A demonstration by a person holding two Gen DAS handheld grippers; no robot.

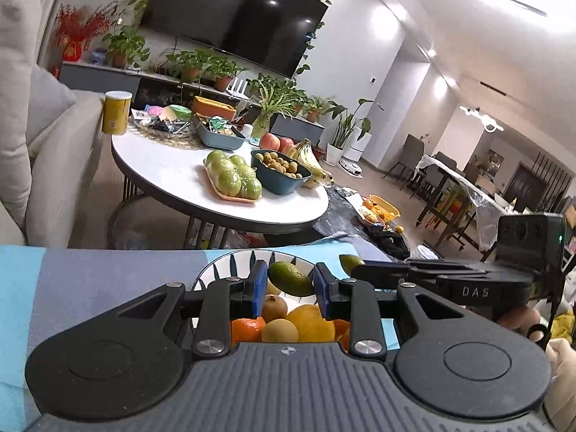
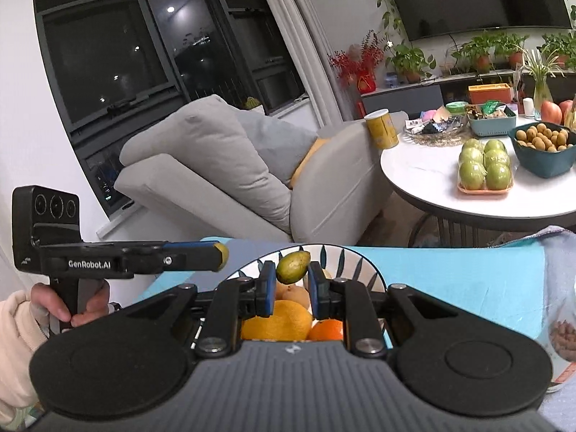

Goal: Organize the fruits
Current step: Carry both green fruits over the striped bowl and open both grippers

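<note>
My left gripper (image 1: 290, 282) is shut on a small green fruit (image 1: 291, 278) and holds it above a white plate with dark leaf marks (image 1: 216, 270). The plate holds oranges (image 1: 247, 328), a yellow citrus (image 1: 311, 322) and small brown fruits (image 1: 274, 306). My right gripper (image 2: 291, 280) is shut on another small green fruit (image 2: 292, 267) above the same plate (image 2: 354, 257). Each gripper shows side-on in the other's view, the right one (image 1: 354, 264) with green fruit at its tip, the left one (image 2: 221, 253) likewise.
The plate rests on a blue cloth (image 2: 468, 280). Beyond stands a round white table (image 1: 172, 176) with a tray of green apples (image 1: 234, 178), a dark bowl of small fruits (image 1: 280, 171), bananas (image 1: 309, 162) and a yellow can (image 1: 116, 111). A grey sofa (image 2: 234, 165) is to the left.
</note>
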